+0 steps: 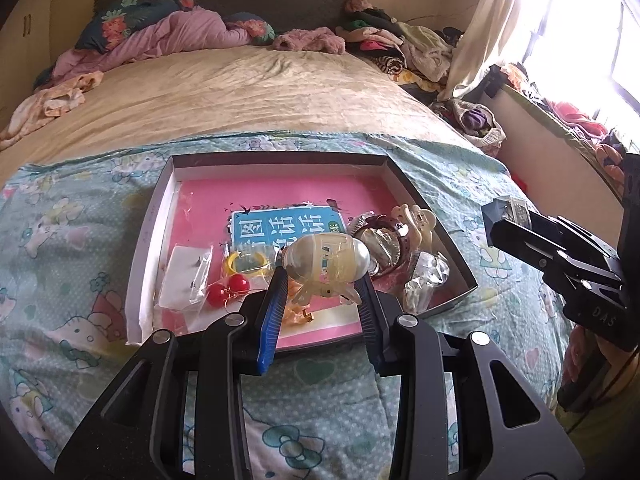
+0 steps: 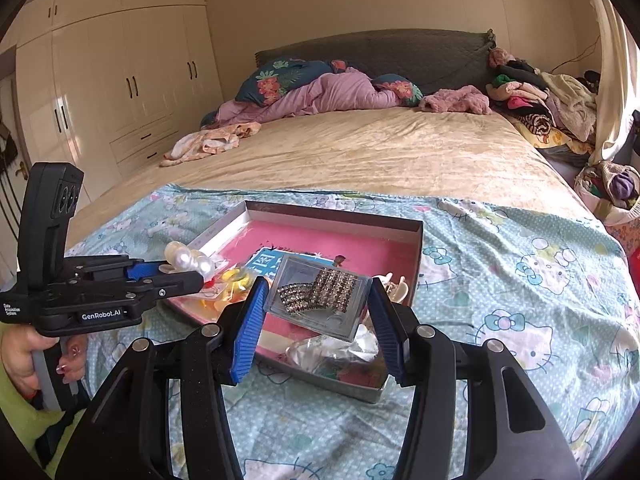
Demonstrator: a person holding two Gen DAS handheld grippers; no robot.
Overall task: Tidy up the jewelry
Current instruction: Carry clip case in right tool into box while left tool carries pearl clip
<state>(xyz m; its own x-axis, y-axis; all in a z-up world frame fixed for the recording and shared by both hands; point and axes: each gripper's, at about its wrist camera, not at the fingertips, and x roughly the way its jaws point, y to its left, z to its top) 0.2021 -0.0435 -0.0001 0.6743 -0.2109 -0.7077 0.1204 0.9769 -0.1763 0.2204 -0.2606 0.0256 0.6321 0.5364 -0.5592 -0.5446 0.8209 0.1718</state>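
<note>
My left gripper [image 1: 325, 280] pinches a pearl hair clip [image 1: 326, 258], held above the near end of the shallow box [image 1: 148, 240]. My right gripper [image 2: 316, 300] clamps a clear case of rhinestone jewelry [image 2: 320, 296] over the same box, which sits on the bed's cartoon-cat sheet [image 2: 520, 280].

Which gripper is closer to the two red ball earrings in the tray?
Left. The left gripper, holding a pearl clip, hangs just beside the red ball earrings; the right gripper is over the tray's opposite end.
</note>
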